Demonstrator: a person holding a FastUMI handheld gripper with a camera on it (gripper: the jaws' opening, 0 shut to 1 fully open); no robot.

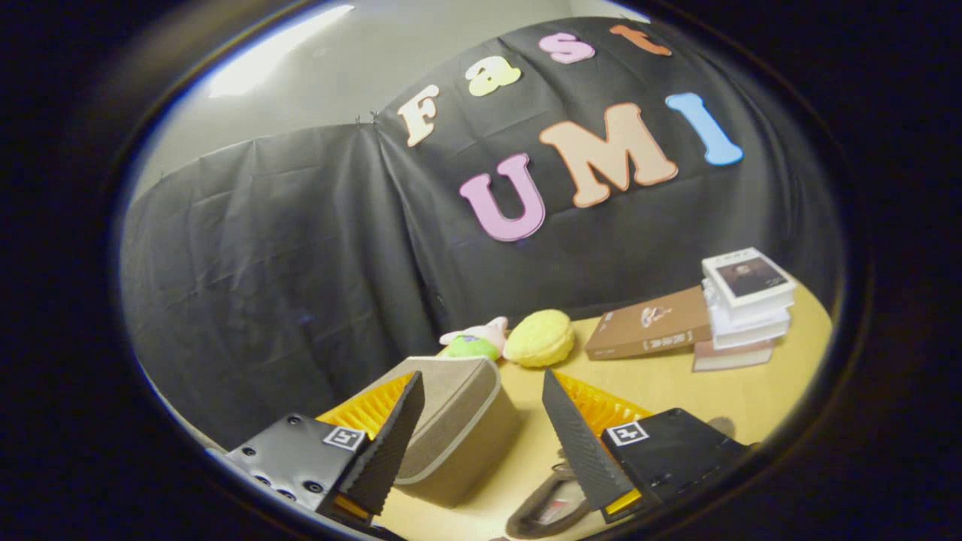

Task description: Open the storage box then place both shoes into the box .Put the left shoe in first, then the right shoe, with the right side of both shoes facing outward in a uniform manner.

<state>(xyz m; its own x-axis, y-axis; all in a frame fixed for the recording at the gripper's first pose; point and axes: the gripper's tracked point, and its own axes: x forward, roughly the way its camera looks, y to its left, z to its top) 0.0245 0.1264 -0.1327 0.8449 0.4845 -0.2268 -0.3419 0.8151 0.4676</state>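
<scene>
A beige fabric storage box (458,421) with its lid down stands on the wooden table (676,391), just ahead of my gripper (481,391) and partly behind the left finger. The fingers are spread wide apart with nothing between them. Low beside the right finger lies a brown shoe (545,511), seen from above its opening and partly hidden by that finger.
Beyond the box lie a green and pink plush toy (473,342) and a yellow round plush (539,338). Farther right, a brown book (648,324) leans against a stack of books (744,312). The black cloth wall closes the back.
</scene>
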